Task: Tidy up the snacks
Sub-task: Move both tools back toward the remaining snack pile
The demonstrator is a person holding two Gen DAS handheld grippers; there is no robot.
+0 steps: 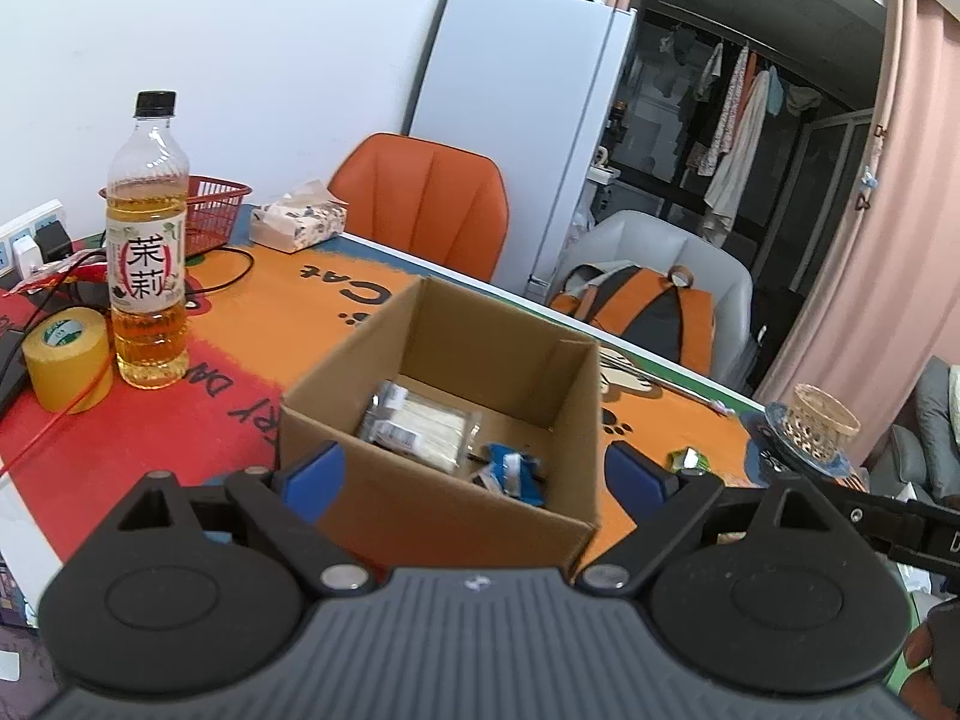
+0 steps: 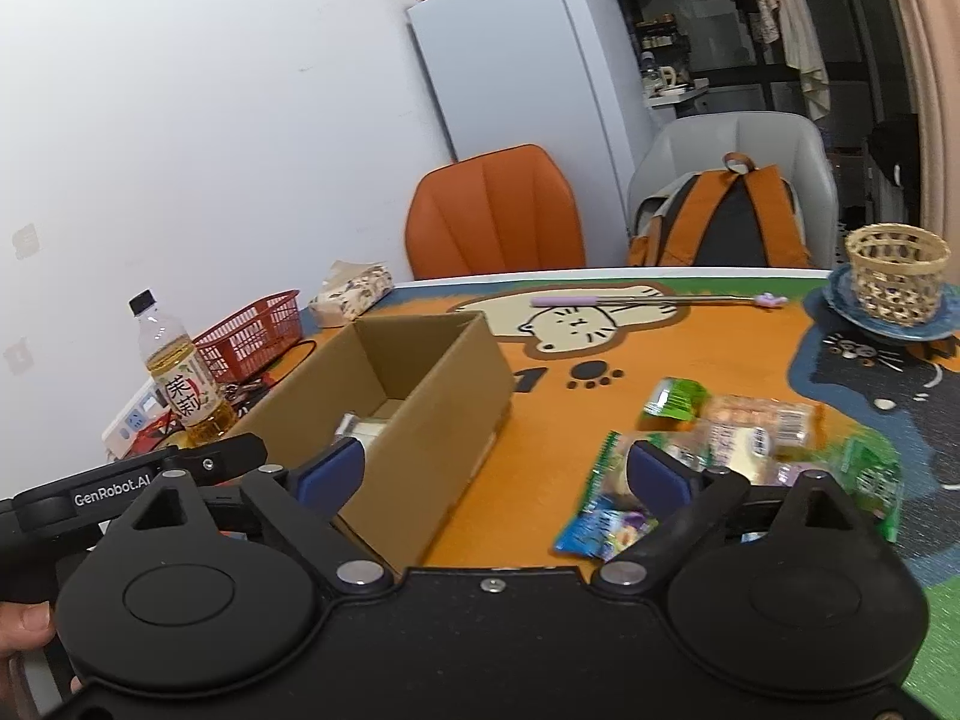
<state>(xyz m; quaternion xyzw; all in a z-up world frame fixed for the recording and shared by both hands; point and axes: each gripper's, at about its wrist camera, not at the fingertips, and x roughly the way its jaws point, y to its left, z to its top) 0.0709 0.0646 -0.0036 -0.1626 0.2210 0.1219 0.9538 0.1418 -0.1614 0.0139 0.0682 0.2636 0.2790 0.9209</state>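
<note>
An open cardboard box (image 1: 444, 516) stands on the cartoon-cat table mat. Inside it lie a clear packet of pale sticks (image 1: 423, 427) and a blue wrapped snack (image 1: 511, 474). My left gripper (image 1: 474, 469) hovers at the box's near wall, open, nothing between its fingers. In the right wrist view the box (image 2: 462, 390) is to the left. Several loose snack packets lie on the mat to the right: a green one (image 2: 675, 399), a clear pinkish one (image 2: 757, 427) and a blue-purple one (image 2: 591, 531). My right gripper (image 2: 495, 471) is open and empty, between box and pile.
A tea bottle (image 1: 149, 252), a yellow tape roll (image 1: 67, 357), a red basket (image 1: 213, 213) and a tissue pack (image 1: 298, 222) stand behind the box. A wicker cup on a blue plate (image 2: 897, 276) sits at the far right. Two chairs and a backpack (image 2: 720, 222) line the far edge.
</note>
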